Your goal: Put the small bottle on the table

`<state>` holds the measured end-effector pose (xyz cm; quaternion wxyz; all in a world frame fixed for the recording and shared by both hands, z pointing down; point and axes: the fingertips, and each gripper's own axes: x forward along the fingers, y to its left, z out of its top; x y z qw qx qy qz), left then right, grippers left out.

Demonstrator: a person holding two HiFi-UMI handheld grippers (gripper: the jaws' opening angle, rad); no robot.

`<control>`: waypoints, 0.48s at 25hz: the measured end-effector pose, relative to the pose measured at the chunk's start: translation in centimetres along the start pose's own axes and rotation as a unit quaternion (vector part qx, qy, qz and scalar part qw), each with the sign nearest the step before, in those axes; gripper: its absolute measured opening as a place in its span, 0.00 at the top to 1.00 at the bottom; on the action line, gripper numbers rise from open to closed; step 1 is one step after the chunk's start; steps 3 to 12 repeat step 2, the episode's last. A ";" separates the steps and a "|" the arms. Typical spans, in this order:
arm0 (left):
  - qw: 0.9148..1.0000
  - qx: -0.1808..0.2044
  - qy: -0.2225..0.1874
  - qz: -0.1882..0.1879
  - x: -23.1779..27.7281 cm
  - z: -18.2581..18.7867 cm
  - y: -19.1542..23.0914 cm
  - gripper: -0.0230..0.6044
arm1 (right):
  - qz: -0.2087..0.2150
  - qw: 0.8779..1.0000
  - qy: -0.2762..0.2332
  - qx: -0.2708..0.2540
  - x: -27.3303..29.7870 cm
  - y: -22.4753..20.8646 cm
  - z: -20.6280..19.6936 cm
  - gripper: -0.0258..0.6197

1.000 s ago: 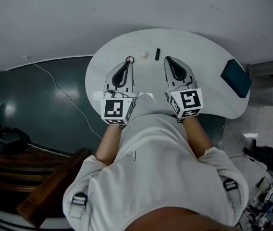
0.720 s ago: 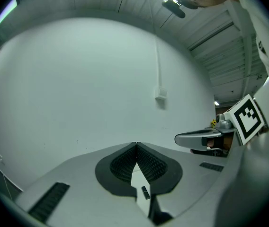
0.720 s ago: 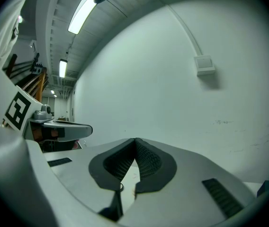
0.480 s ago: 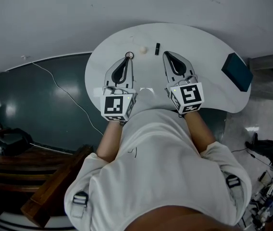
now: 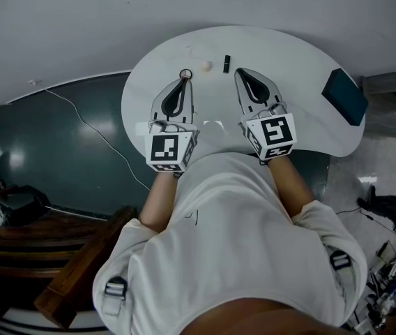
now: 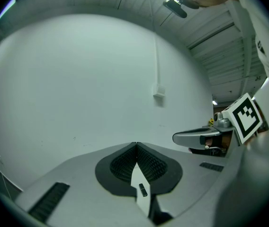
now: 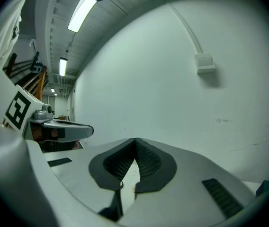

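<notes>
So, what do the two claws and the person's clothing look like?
The left claw and the right claw are light grey shells tapering to a point, lined with black ribbed pads. Behind each sits a white cube with black square markers. The person wears a white short-sleeved shirt.

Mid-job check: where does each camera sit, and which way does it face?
Head view: on the person's head, steeply down at the table; torso, forearms, left gripper and right gripper show.
Left gripper view: on the left gripper, along its shut jaws toward the wall; right gripper at right.
Right gripper view: mirrored, jaws shut; left gripper at left.
Shared: both gripper views show the wall box.
</notes>
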<state>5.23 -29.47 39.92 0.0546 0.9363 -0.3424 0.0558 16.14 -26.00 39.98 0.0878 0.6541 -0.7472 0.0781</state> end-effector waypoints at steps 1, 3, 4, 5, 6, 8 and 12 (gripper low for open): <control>1.000 0.000 0.001 0.000 0.1 0.0 0.0 0.94 | 0.000 1.000 0.000 0.000 0.0 0.0 0.0 0.96; 1.000 0.000 0.001 0.000 0.1 0.0 0.0 0.94 | 0.001 1.000 0.001 -0.001 0.0 -0.1 0.1 0.96; 1.000 0.000 0.001 0.000 0.1 0.0 0.0 0.94 | 0.001 1.000 0.001 -0.001 0.0 -0.1 0.1 0.96; 1.000 0.000 0.001 0.000 0.1 0.0 0.0 0.94 | 0.001 1.000 0.001 -0.001 0.0 -0.1 0.1 0.96; 1.000 0.000 0.001 0.000 0.1 0.0 0.0 0.94 | 0.001 1.000 0.001 -0.001 0.0 -0.1 0.1 0.96; 1.000 0.000 0.001 0.000 0.1 0.0 0.0 0.94 | 0.001 1.000 0.001 -0.001 0.0 -0.1 0.1 0.96; 1.000 0.000 0.001 0.000 0.1 0.0 0.0 0.94 | 0.001 1.000 0.001 -0.001 0.0 -0.1 0.1 0.96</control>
